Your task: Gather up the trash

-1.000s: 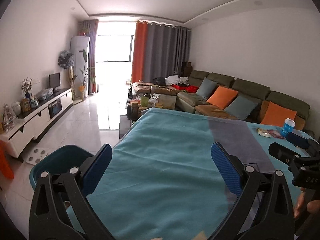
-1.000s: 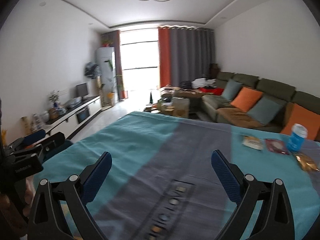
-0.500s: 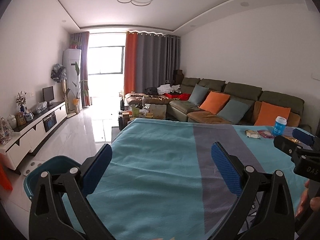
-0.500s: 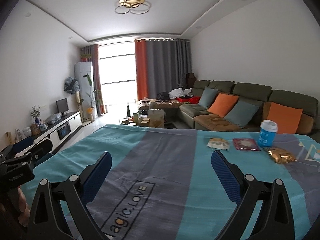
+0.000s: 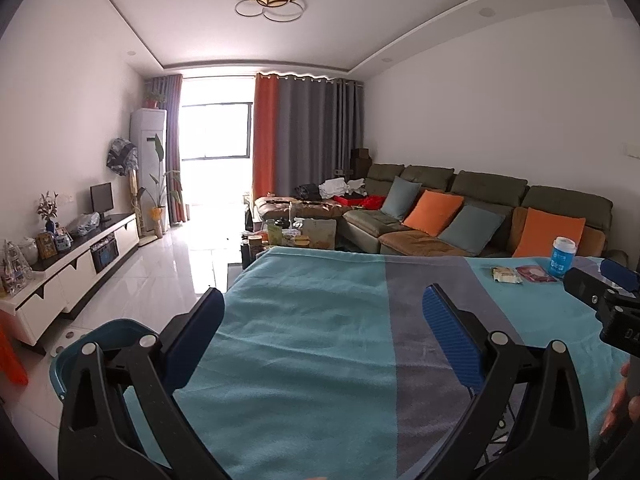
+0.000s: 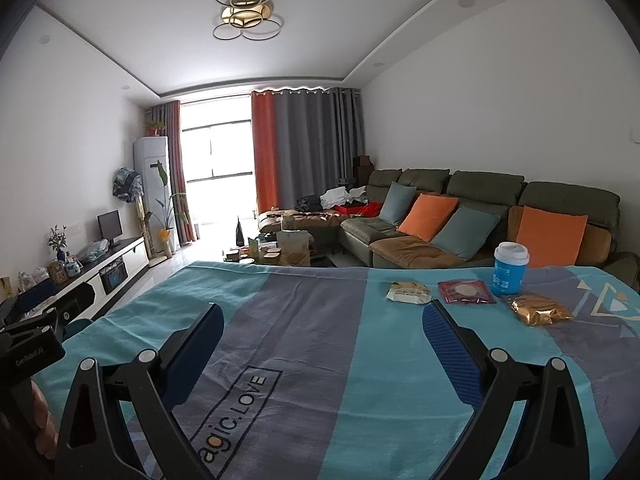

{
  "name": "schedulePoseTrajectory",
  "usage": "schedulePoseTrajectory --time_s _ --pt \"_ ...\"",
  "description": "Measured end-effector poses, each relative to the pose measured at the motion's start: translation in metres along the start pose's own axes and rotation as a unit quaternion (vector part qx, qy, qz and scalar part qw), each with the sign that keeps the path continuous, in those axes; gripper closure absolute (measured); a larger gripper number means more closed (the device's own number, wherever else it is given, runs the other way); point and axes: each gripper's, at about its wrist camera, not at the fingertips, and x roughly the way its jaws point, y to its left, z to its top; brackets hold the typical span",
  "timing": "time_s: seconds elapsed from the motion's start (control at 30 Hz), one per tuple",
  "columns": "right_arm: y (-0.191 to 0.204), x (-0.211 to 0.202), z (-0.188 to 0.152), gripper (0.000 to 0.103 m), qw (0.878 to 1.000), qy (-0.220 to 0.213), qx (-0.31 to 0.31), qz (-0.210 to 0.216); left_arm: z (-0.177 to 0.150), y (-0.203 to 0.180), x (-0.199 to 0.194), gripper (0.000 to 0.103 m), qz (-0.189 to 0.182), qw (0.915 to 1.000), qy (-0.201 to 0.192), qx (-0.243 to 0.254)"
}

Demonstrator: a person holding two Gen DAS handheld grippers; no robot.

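Observation:
On the teal and grey tablecloth [image 6: 320, 344] at the far right lie a pale snack packet [image 6: 409, 292], a red packet [image 6: 466, 291], a gold foil bag [image 6: 538, 309] and a blue cup with a white lid [image 6: 510, 275]. The left wrist view shows the pale packet [image 5: 506, 274], the red packet [image 5: 534, 273] and the cup [image 5: 563, 256] far off. My right gripper [image 6: 320, 344] is open and empty, short of the packets. My left gripper [image 5: 320, 332] is open and empty over the table's left part. A teal bin [image 5: 96, 344] stands on the floor at the table's left edge.
A green sofa [image 6: 480, 216] with orange and grey cushions runs behind the table. A cluttered coffee table [image 6: 280, 250] stands beyond the far edge. A white TV cabinet [image 5: 72, 268] lines the left wall. Each gripper shows at the edge of the other's view.
Both cameras have tilted up and levelled, so more of the ceiling and room shows. The packets and cup now sit closer to the right gripper. Both grippers stay open.

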Motion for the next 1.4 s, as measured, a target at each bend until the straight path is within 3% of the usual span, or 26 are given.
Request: schedulePoseTrajectory --time_s 1.4 --pt "-0.0004 -0.0082 0.0060 0.007 1.000 -0.014 -0.001 -0.005 -0.0009 -0.0039 0.0007 0.006 0.027 0.9994 -0.017 0.017"
